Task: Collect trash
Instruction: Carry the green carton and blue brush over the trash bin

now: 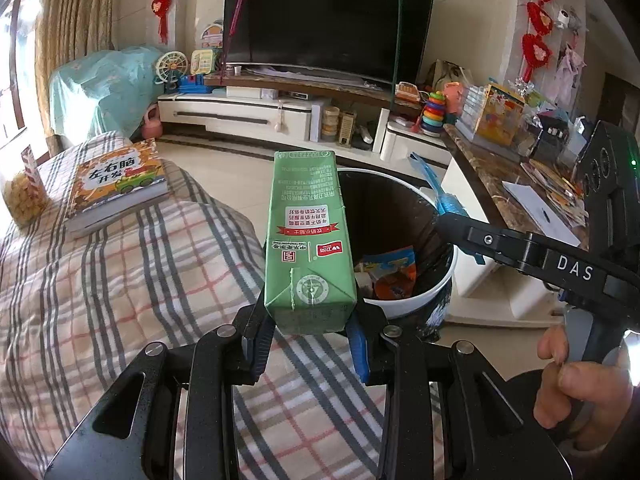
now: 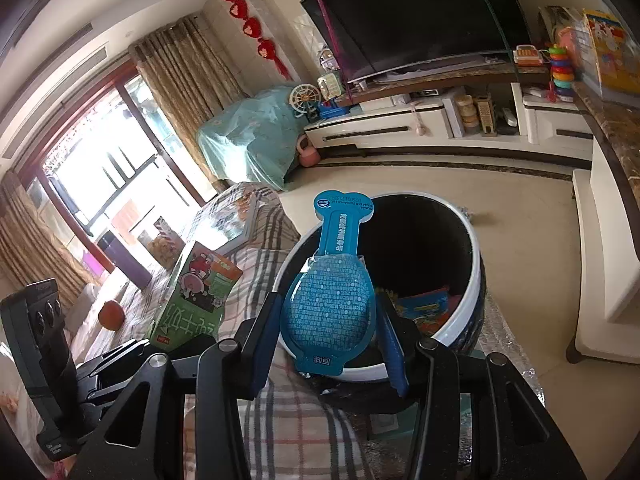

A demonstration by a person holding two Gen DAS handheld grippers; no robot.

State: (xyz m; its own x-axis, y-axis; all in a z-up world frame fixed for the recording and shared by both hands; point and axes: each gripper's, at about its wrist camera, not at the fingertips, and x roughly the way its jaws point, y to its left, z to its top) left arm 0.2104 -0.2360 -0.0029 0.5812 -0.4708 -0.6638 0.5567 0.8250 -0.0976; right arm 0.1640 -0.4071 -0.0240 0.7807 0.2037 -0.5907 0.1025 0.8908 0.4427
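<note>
My left gripper [image 1: 310, 336] is shut on the bottom end of a green milk carton [image 1: 308, 236], which stands up in front of the camera, over the near left rim of the bin. The white trash bin [image 1: 416, 300] has a black inside and holds colourful wrappers [image 1: 394, 272]. My right gripper [image 2: 328, 340] is shut on a blue round-bodied pack [image 2: 332, 304] with a long neck, held above the bin's near rim [image 2: 476, 280]. In the left wrist view the right gripper [image 1: 444, 220] reaches in from the right with the blue pack [image 1: 436, 188]. The carton [image 2: 196, 300] shows at left in the right wrist view.
A plaid-covered seat [image 1: 120, 280] left of the bin carries a picture book [image 1: 116, 184], a snack bag [image 1: 24, 196] and an orange fruit [image 2: 110, 314]. A cluttered marble counter [image 1: 500, 172] stands to the right. A TV [image 1: 328, 20] and low cabinet lie beyond. A hand [image 1: 568, 384] holds the right gripper.
</note>
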